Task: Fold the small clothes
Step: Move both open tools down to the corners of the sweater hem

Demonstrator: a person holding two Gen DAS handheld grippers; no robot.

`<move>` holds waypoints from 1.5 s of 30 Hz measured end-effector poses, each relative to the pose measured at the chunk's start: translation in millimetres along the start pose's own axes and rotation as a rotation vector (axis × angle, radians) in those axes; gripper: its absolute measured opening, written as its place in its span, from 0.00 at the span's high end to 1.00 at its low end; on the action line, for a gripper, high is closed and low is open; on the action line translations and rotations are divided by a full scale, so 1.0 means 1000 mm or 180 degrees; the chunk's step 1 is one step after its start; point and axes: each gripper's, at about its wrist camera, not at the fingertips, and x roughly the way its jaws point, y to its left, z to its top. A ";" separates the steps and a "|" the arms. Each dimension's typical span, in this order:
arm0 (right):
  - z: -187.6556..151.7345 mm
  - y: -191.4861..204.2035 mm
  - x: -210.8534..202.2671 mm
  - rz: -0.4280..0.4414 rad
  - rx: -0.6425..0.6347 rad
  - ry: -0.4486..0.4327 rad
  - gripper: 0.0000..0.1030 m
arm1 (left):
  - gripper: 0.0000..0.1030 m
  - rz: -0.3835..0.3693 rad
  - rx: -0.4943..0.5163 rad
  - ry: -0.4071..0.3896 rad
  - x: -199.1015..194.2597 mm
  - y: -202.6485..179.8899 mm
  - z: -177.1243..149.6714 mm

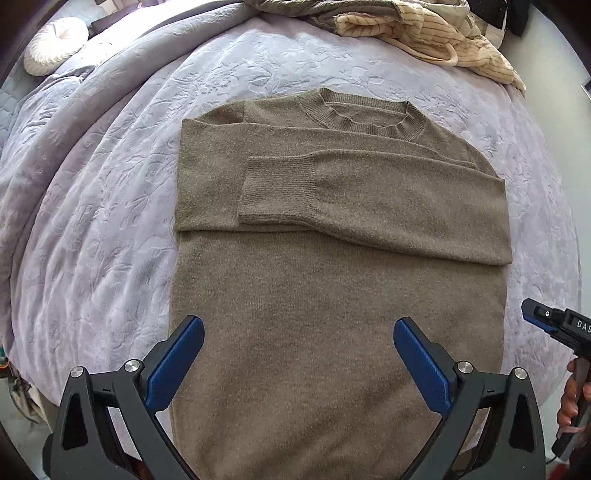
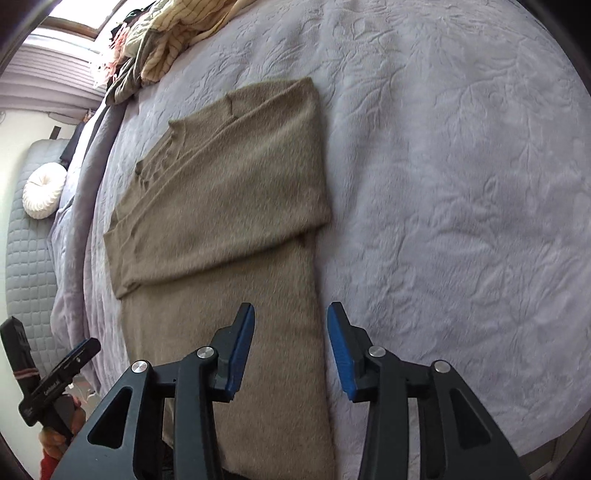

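Sweater (image 1: 332, 295) flat on bedspread (image 1: 92, 221); right edge free.

Lavender embossed bedspread (image 1: 110, 221), daylit window (image 2: 77, 14)

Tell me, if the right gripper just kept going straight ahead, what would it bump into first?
Probably the brown sweater: the right gripper, jaws open, points along its right edge, toward the folded sleeves. Depth is unclear, so it might land on the lavender bedspread alongside.

Sweater (image 1: 332, 295) hem below both frames' edges (right-wrist view motion-blurred); clothes pile (image 1: 424, 33) cropped.
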 end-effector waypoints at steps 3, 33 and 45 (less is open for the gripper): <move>-0.011 0.008 0.004 0.0080 -0.0064 0.0096 0.57 | 0.00 0.0128 -0.0010 0.0025 -0.001 -0.002 -0.011; -0.191 0.017 0.031 0.0031 -0.0145 0.0343 0.56 | 0.00 -0.0271 -0.0288 0.0561 0.041 0.112 -0.186; -0.240 -0.043 0.050 -0.0089 -0.0054 0.0263 0.53 | 0.00 -0.0718 -0.0071 0.0720 0.081 0.111 -0.214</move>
